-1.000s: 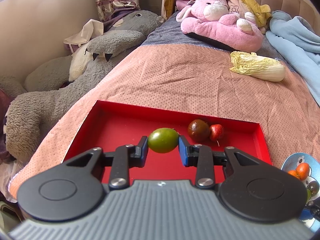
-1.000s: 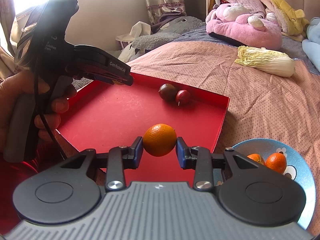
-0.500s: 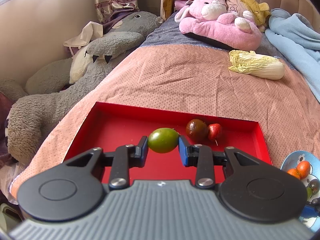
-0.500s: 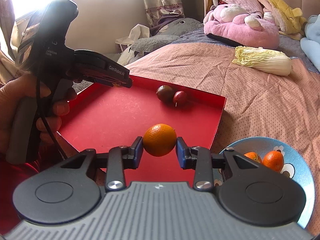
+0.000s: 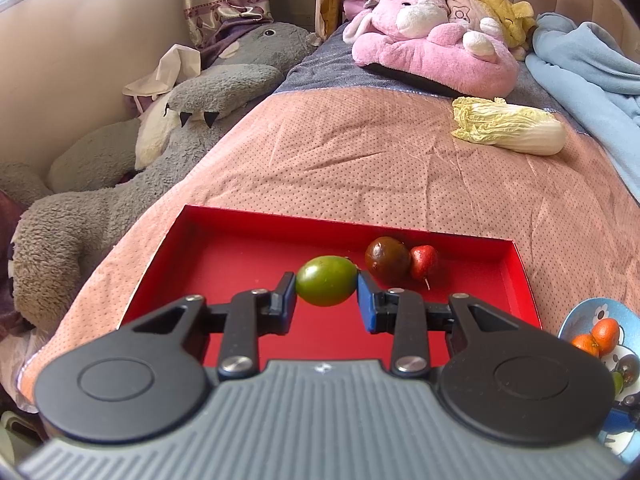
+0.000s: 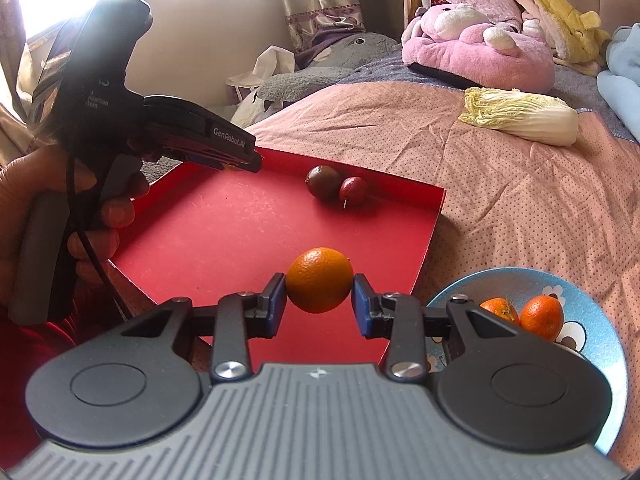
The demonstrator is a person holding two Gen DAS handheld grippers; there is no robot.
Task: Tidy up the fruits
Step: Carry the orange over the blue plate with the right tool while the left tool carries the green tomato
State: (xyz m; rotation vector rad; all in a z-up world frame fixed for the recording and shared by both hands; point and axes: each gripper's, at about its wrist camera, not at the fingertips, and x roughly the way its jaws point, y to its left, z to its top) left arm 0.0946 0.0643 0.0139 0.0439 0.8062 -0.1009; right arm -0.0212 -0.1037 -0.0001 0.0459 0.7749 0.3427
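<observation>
My left gripper point(image 5: 326, 294) is shut on a green fruit point(image 5: 326, 280), held above the red tray point(image 5: 224, 248). A dark brown fruit point(image 5: 387, 260) and a small red fruit point(image 5: 424, 260) lie together near the tray's far wall. My right gripper point(image 6: 319, 300) is shut on an orange point(image 6: 319, 285) over the tray's near right part point(image 6: 224, 240). The blue plate point(image 6: 592, 320) to the right holds two oranges point(image 6: 540, 316). The left gripper point(image 6: 240, 152) shows from the side in the right wrist view, held by a hand point(image 6: 24, 200).
The tray and plate point(image 5: 588, 312) rest on a pink dotted bedspread point(image 5: 380, 160). A napa cabbage point(image 5: 508, 130) lies further back on the right. Pink plush toys point(image 5: 432, 48), a blue blanket point(image 5: 592, 64) and a grey plush point(image 5: 120, 184) border the bed.
The right wrist view has shifted slightly, with the tray and plate sliding a little left in it. Both grips are unchanged.
</observation>
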